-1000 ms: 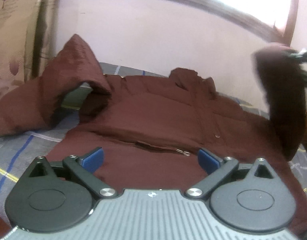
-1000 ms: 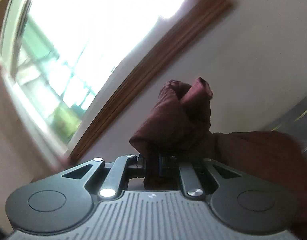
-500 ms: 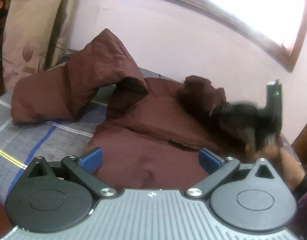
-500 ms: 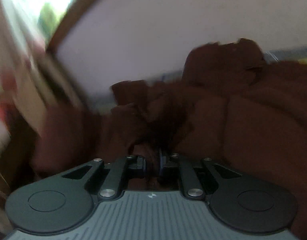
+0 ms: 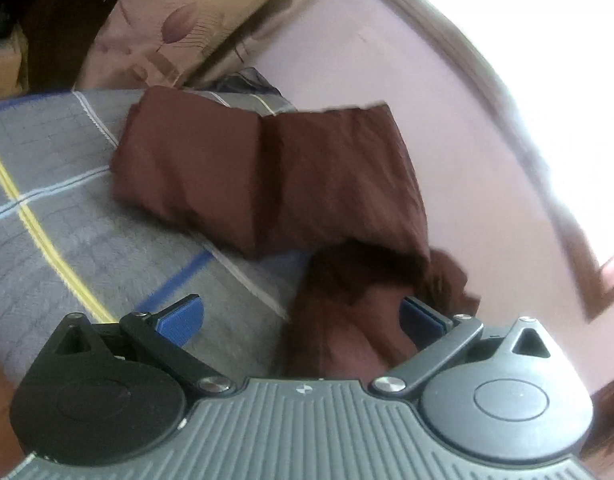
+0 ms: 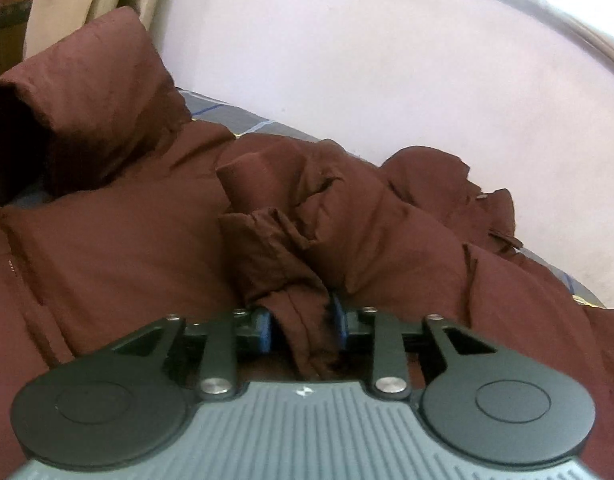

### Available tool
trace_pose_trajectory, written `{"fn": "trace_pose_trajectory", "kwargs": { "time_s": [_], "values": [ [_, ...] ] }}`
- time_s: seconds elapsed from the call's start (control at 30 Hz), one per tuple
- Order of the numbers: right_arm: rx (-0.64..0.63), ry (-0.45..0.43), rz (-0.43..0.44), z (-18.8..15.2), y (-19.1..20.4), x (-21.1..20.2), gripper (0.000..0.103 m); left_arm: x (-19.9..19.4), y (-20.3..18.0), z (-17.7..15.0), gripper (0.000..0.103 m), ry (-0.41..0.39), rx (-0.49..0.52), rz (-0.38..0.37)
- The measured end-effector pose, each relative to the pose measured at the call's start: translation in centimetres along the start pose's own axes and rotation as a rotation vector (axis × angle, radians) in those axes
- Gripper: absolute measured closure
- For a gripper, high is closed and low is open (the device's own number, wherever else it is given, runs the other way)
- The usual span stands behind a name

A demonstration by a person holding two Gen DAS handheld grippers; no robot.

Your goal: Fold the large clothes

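A dark brown padded jacket (image 6: 119, 256) lies spread on a grey checked bed cover (image 5: 59, 216). Its right sleeve (image 6: 291, 280) is folded across the jacket body, and the cuff sits between the blue pads of my right gripper (image 6: 301, 328). The jaws are opening, with a dark gap beside the right pad. The jacket's other sleeve (image 5: 267, 184) arches up over the bed near the wall. My left gripper (image 5: 303, 320) is open wide over the jacket's edge, holding nothing; brown cloth lies close to its right pad (image 5: 421, 320).
A pale pink wall (image 6: 347, 80) runs close behind the bed. A bright window with a wooden frame (image 5: 567, 60) is at the upper right, and a patterned beige curtain (image 5: 167, 40) hangs at the bed's far left end.
The right gripper swung down from in front of the window, laid the sleeve on the jacket body and parted its jaws. The left gripper moved left toward the raised sleeve and rolled, still open.
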State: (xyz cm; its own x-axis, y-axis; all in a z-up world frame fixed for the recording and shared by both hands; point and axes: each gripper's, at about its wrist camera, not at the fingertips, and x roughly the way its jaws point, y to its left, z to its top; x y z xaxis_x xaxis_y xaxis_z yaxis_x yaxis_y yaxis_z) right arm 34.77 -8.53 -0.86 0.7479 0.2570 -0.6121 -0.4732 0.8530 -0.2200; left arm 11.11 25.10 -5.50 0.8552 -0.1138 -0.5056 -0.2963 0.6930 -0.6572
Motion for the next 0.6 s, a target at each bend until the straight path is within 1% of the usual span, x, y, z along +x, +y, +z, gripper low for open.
{"fn": "trace_pose_trajectory", "kwargs": {
  "time_s": [0.03,0.07,0.1,0.13,0.17,0.23,0.33,0.37,0.4,0.47,0.57,0.6],
  "values": [
    [0.02,-0.001,0.001,0.3,-0.4,0.0,0.053,0.3,0.6,0.5,0.001,0.004,-0.025,0.017],
    [0.054,-0.002,0.007,0.9,-1.3,0.5,0.031,0.4,1.1,0.8,0.001,-0.005,-0.049,0.021],
    [0.09,-0.002,0.021,0.9,-1.9,0.5,0.019,0.3,1.6,1.0,0.001,-0.028,-0.066,0.022],
    [0.126,0.001,0.049,0.7,-2.5,0.6,0.002,0.2,2.0,1.2,0.001,-0.062,-0.078,0.038],
    [0.161,0.005,0.083,0.5,-3.1,0.7,0.0,0.3,2.5,1.5,0.001,-0.085,-0.094,0.064],
    [0.208,0.011,0.118,0.3,-4.1,0.8,0.0,0.8,3.6,2.3,0.001,-0.096,-0.154,0.065],
    [0.219,0.014,0.125,0.1,-4.4,0.5,0.0,1.8,5.3,3.4,0.001,-0.118,-0.251,0.103],
    [0.216,0.021,0.121,0.1,-4.4,0.4,0.0,2.3,6.1,3.8,0.001,-0.112,-0.295,0.088],
    [0.212,0.027,0.114,0.0,-4.3,0.1,0.0,2.4,6.5,4.1,0.001,-0.127,-0.301,0.073],
    [0.21,0.038,0.119,0.0,-4.3,-0.8,0.0,2.9,6.6,5.1,0.001,-0.127,-0.302,0.082],
    [0.284,0.049,0.201,-0.4,-5.5,-2.5,0.0,3.6,7.0,6.1,0.001,-0.129,-0.353,0.073],
    [0.313,0.051,0.225,-0.4,-6.0,-3.2,0.0,3.8,7.1,6.4,0.003,-0.131,-0.362,0.069]
  ]
}}
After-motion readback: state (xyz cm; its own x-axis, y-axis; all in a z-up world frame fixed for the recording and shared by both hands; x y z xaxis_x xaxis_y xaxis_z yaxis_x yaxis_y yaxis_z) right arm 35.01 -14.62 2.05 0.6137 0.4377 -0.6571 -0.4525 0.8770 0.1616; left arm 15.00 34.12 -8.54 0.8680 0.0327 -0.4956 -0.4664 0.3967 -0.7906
